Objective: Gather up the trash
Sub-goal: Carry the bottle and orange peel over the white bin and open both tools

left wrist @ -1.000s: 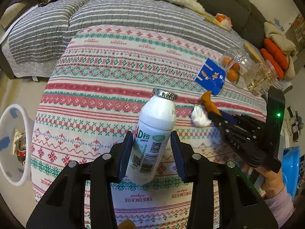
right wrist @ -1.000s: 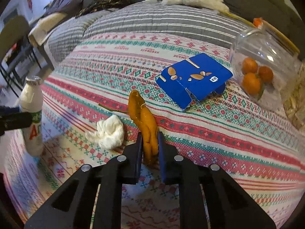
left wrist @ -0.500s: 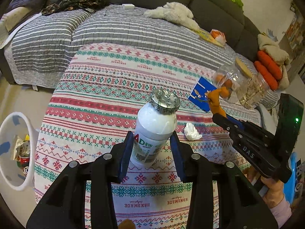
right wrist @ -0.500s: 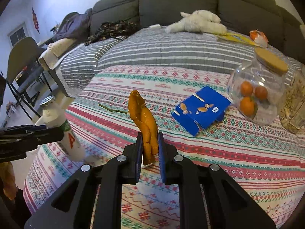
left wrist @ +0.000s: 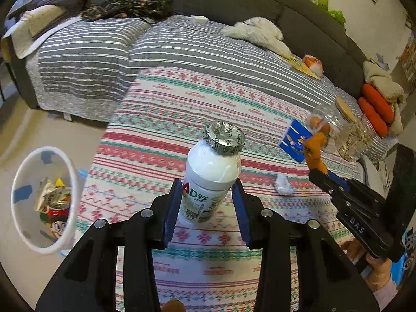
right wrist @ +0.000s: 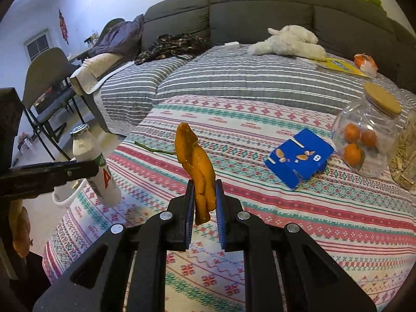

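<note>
My left gripper (left wrist: 206,202) is shut on a white plastic drink bottle (left wrist: 212,174) with a foil cap, held upright above the patterned blanket (left wrist: 161,130). My right gripper (right wrist: 204,202) is shut on an orange peel (right wrist: 196,166) that sticks up from between its blue pads. The peel (left wrist: 314,150) and the right gripper (left wrist: 319,175) also show at the right of the left wrist view; the bottle (right wrist: 95,166) shows at the left of the right wrist view. A crumpled white tissue (left wrist: 283,186) lies on the blanket. A white trash bin (left wrist: 70,171) with rubbish inside stands on the floor at the left.
A blue flattened carton (right wrist: 299,160) with seed shells lies on the blanket beside a glass jar of oranges (right wrist: 364,140). A green stem (right wrist: 153,149) lies near the blanket's left edge. Behind are a striped grey cover (right wrist: 234,78), a white plush toy (right wrist: 288,43) and a chair (right wrist: 49,83).
Both grippers have risen off the blanket with their loads. The bottle and the peel now hang higher, and the tissue stays on the blanket below.
</note>
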`<action>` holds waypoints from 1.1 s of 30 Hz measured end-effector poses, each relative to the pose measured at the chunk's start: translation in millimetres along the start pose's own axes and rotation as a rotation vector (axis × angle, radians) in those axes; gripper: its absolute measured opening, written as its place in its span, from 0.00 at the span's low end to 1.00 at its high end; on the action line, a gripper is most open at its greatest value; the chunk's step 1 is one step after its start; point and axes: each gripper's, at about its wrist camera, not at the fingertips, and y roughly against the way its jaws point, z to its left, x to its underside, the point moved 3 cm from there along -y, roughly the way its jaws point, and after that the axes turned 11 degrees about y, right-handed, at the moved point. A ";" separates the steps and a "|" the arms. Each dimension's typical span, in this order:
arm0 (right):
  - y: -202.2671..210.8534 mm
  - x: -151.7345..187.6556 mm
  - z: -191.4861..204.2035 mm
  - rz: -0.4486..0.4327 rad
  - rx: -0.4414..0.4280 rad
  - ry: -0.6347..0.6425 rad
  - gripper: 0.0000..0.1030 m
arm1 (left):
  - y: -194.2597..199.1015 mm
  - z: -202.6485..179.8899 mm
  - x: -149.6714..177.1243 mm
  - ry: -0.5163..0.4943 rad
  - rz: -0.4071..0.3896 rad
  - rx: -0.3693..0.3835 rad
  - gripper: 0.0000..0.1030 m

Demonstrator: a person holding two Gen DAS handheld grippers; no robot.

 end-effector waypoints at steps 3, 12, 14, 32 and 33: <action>1.1 -1.0 9.1 -0.003 -0.015 0.008 0.15 | 11.7 18.8 -6.4 0.034 -0.027 -0.024 0.36; -1.3 0.1 38.9 0.003 -0.071 0.041 0.15 | 48.2 90.6 -26.7 0.172 -0.097 -0.121 0.36; -1.9 0.0 45.0 0.001 -0.090 0.042 0.15 | 55.4 110.9 -30.7 0.215 -0.105 -0.155 0.36; -28.2 -14.3 127.5 0.010 -0.229 0.077 0.15 | 92.4 189.8 -40.9 0.395 -0.142 -0.269 0.57; -29.9 -17.2 133.5 0.006 -0.236 0.081 0.15 | 97.9 192.3 -41.4 0.406 -0.161 -0.273 0.57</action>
